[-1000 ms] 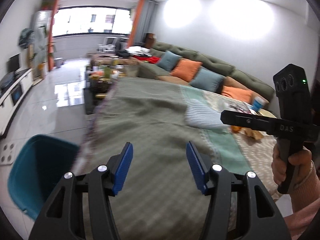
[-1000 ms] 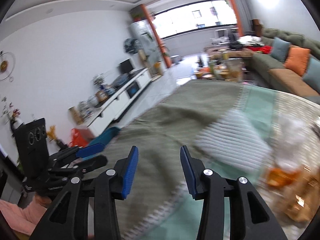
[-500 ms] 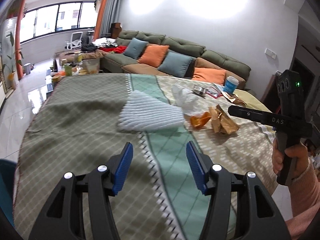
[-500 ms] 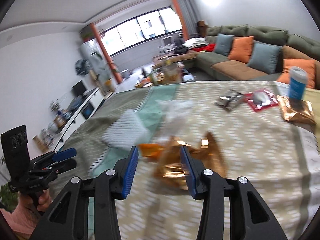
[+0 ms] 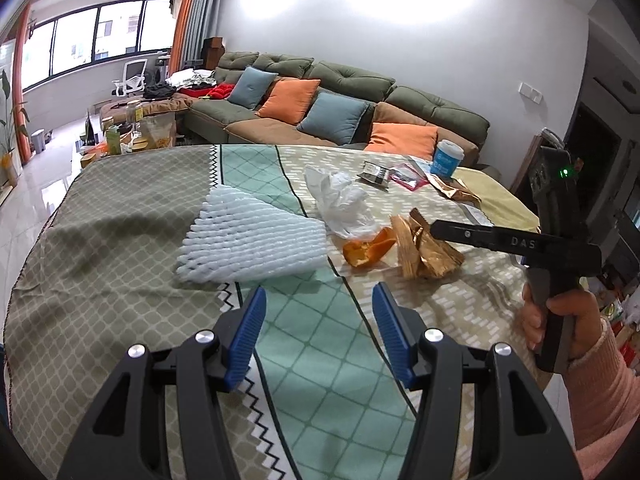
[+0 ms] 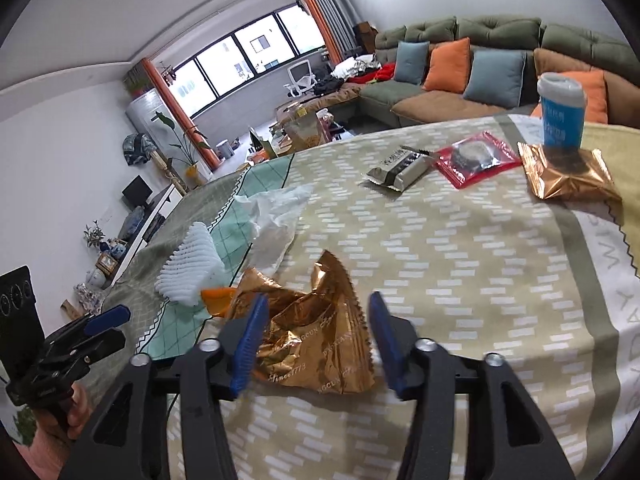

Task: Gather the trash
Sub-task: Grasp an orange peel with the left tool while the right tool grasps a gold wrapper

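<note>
A torn gold wrapper point(image 6: 316, 344) lies crumpled on the tablecloth, low between the blue pads of my right gripper point(image 6: 318, 300). Its jaws are opening and the pads do not press on the wrapper. Just left of it sit an orange peel point(image 6: 218, 298), a white foam net point(image 6: 190, 272) and a crumpled white plastic bag point(image 6: 272, 216). My left gripper point(image 5: 319, 290) hovers open over the green stripe of the cloth with nothing between its fingers. The foam net point(image 5: 252, 240), peel point(image 5: 366, 248) and gold wrapper point(image 5: 424, 248) lie just beyond it.
Farther back on the table point(image 6: 500, 264) are a silver snack wrapper point(image 6: 400, 170), a red packet point(image 6: 476, 158), a sealed gold packet point(image 6: 568, 176) and a blue paper cup point(image 6: 562, 112). A green sofa point(image 5: 360, 80) with cushions stands behind. A hand point(image 5: 560, 316) holds the right gripper.
Both views swung across the table onto the trash pile. The right gripper came down over the gold wrapper and its jaws widened. The blue bin left the left wrist view.
</note>
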Tool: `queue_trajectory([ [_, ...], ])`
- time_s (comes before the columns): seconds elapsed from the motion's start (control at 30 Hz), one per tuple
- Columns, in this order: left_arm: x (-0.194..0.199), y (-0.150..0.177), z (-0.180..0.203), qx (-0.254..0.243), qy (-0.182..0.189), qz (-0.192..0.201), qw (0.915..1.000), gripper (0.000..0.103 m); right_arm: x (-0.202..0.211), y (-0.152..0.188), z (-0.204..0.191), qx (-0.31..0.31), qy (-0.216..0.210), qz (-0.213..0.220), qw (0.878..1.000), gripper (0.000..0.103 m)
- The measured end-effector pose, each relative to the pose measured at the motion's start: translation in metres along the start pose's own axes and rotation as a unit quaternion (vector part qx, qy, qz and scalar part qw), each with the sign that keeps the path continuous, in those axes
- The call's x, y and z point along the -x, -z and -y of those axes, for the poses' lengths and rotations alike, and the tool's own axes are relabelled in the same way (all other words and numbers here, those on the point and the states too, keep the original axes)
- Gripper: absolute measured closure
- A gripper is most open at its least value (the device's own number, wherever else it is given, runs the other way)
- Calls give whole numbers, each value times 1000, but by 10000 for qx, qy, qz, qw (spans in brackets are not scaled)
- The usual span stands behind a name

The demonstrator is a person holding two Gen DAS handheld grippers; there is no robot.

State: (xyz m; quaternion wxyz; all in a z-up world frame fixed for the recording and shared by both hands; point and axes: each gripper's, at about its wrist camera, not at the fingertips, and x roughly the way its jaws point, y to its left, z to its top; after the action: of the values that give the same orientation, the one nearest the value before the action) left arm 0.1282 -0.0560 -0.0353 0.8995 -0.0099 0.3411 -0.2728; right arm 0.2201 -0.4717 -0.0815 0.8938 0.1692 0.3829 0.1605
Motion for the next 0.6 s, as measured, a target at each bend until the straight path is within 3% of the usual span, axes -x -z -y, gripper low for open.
queue_trajectory([
  [0.17,-5,-5,-5,110,18,-28,9999,47,-8,-1,3,-80,-84,-212,9997,46],
  [0.43,-16,-8,10,-72,171,-122,9998,47,-7,4,7,-122,-292,-336,9989,93],
  [0.6,-26,-10,23,-250,340,-240,9988,47,6,9,8,-43,-363,-207,9991,99],
])
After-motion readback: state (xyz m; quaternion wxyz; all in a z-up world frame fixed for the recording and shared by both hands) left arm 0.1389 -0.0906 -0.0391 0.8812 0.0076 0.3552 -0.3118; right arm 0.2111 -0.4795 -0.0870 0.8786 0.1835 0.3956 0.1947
